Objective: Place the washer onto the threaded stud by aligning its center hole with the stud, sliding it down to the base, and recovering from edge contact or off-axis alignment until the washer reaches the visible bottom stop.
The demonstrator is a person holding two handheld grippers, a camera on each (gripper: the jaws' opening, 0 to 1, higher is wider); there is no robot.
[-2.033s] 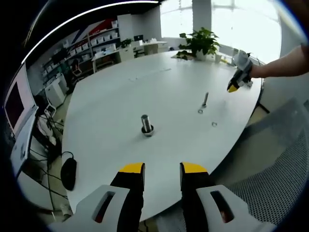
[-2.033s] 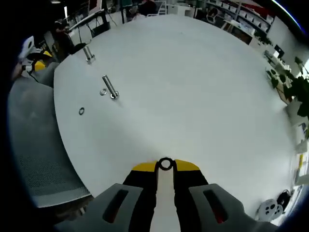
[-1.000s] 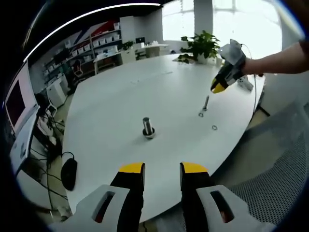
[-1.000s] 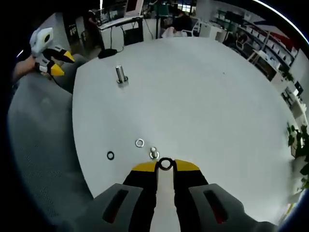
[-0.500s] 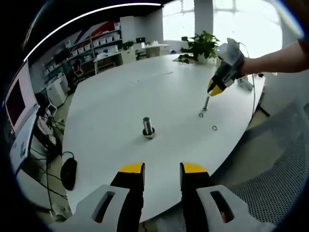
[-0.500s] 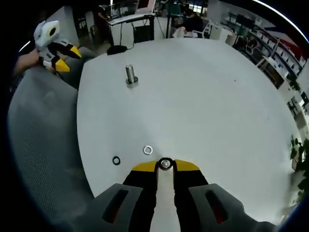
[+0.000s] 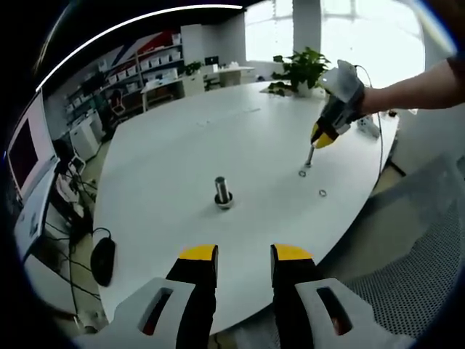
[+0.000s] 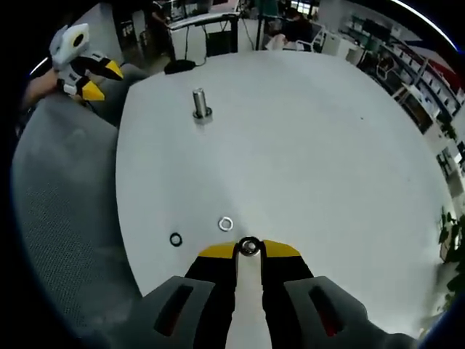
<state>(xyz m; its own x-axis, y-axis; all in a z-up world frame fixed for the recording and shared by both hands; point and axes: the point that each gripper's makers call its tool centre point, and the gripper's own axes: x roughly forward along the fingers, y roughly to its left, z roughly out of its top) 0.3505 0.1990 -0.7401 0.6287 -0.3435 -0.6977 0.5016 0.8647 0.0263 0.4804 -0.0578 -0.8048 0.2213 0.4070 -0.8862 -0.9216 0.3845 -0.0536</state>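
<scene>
The washer [image 8: 249, 246] is sitting pinched at the tips of the right hand-held gripper [image 8: 249, 251], directly over the top of the thin threaded stud [image 7: 309, 153]. The jaws are closing narrowly on the washer. The left hand-held gripper [image 7: 245, 254] is hovering with its jaws partly apart, holding nothing. Just beyond the right tips, a silver ring [image 8: 226, 223] and a black ring [image 8: 176, 239] are lying on the white bench [image 8: 305, 145]; a thicker bolt [image 8: 200, 103] is standing well ahead.

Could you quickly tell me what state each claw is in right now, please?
Left claw: open, holding nothing.
Right claw: shut on a washer, directly over the thin stud.
</scene>
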